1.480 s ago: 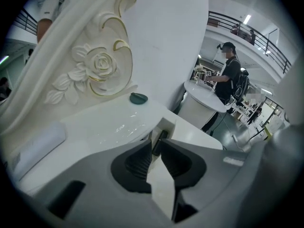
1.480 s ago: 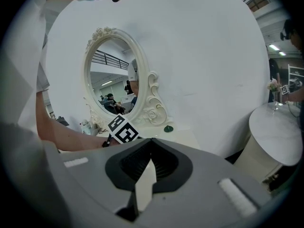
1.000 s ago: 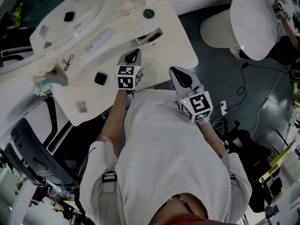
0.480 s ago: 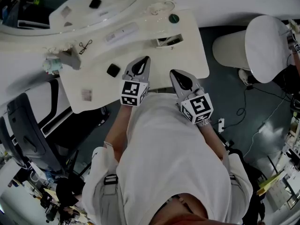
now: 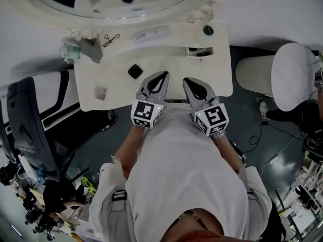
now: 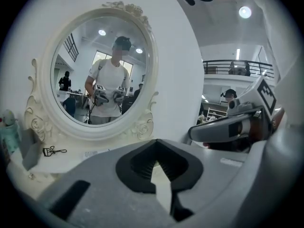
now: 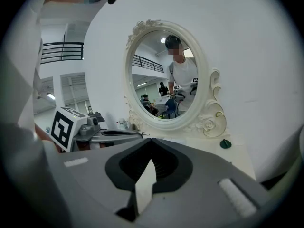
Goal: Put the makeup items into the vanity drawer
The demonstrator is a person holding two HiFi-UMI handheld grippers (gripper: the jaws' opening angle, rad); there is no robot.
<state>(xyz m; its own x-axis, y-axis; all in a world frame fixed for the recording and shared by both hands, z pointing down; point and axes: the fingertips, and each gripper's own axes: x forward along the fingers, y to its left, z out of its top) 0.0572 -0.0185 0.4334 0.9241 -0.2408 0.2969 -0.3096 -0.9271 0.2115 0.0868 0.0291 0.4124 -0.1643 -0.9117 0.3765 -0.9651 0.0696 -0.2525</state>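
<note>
Looking steeply down in the head view, a white vanity table top (image 5: 217, 74) fills the upper middle of the frame, with an oval white-framed mirror (image 6: 102, 70) standing along its far side. The grey two-jaw left gripper (image 5: 162, 76) and the grey two-jaw right gripper (image 5: 185, 80) lie side by side over the table's near edge at frame centre. They are apart, and their tips point towards the top of the frame. In each gripper view the jaws are clenched together on nothing.

The makeup items all lie on the table top. A black square compact (image 5: 135, 71) sits just to the upper left of the left gripper's tip. A black eyelash curler (image 5: 111, 38) lies further to the upper left, near a long white stick (image 5: 151, 34). A dark green round lid (image 5: 208, 30) sits at the table's upper right, and a small pale square piece (image 5: 101, 92) at its lower left. A teal bottle (image 5: 67, 50) stands at the left end.

A small dark opening (image 5: 199, 50) shows in the raised shelf above the right gripper; whether it is the vanity drawer cannot be told. A white round stool (image 5: 295, 77) stands at the right of the frame.
</note>
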